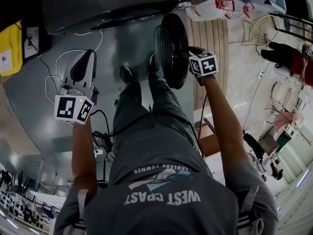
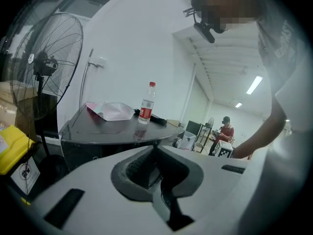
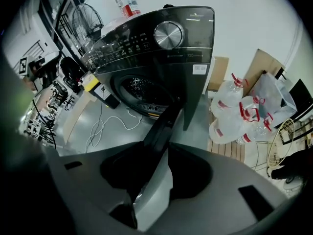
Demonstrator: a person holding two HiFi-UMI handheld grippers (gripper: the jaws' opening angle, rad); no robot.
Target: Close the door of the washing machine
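The dark washing machine (image 1: 112, 4) stands at the top of the head view, its drum mouth (image 3: 142, 89) uncovered. Its round door (image 1: 171, 48) is swung far out toward me. My right gripper (image 1: 190, 57) is at the door's outer rim; in the right gripper view the door's edge (image 3: 164, 124) runs up between the jaws, which close on it from both sides. My left gripper (image 1: 83, 67) hangs off to the left over the grey floor, away from the door. Its jaws (image 2: 156, 153) are together and hold nothing.
Several big water jugs (image 3: 234, 116) sit right of the machine on wooden planks. White cables (image 1: 63, 58) trail across the floor on the left. A water bottle (image 2: 145, 104) and a bag stand on the machine's top. A pedestal fan (image 2: 46, 72) stands left; my legs (image 1: 146, 102) are in front.
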